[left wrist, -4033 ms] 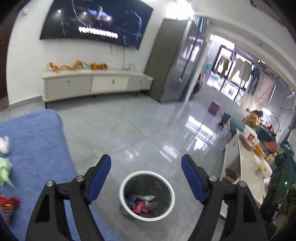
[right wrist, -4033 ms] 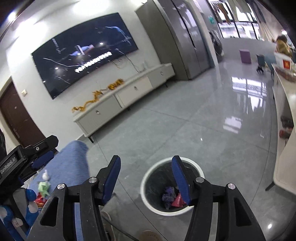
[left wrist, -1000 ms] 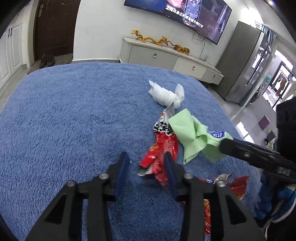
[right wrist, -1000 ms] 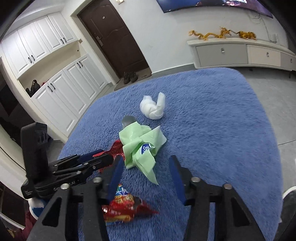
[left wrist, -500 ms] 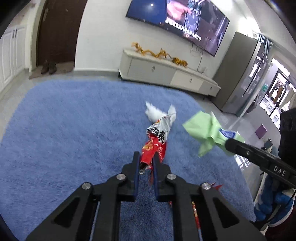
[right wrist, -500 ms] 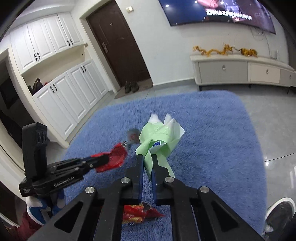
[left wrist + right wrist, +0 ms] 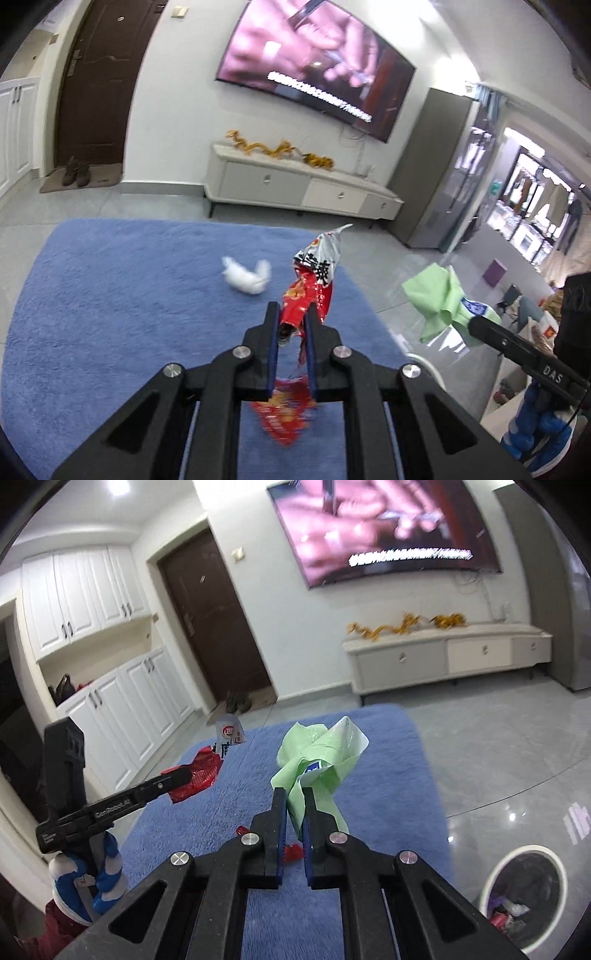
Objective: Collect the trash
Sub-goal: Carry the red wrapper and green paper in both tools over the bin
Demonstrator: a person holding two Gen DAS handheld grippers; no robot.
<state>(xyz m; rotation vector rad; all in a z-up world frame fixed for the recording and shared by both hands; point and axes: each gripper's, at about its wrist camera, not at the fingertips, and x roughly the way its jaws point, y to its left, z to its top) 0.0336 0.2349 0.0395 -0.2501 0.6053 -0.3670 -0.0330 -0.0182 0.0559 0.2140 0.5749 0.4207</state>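
The left gripper [image 7: 291, 325] has its fingers pinching the lower end of a red snack wrapper [image 7: 308, 291], which stands up from them above the blue rug [image 7: 110, 295]. The right gripper [image 7: 294, 808] has its fingers pinching a crumpled green bag [image 7: 317, 760], also lifted clear of the rug. In the right wrist view the trash bin [image 7: 524, 886] stands on the grey tile floor [image 7: 498, 746] at about 4 o'clock from the green bag, well apart from the rug edge, with some trash already inside.

What could go wrong: both pieces are thin and slippery, and each is held only by a small part. A quick swing toward the bin could let the wrapper slide out of the fingers, I think, because most of its length is free above the grip. The green bag hangs loose on both sides and could catch on the other gripper, since the two tools are near each other.

Two pieces remain on the rug: a white paper wad [image 7: 245, 278] at about 10 o'clock from the held wrapper, and a second red wrapper [image 7: 284, 417] under the left gripper, partly hidden.

The floor between rug and bin appears open. The bin mouth is wide enough for one piece at a time.
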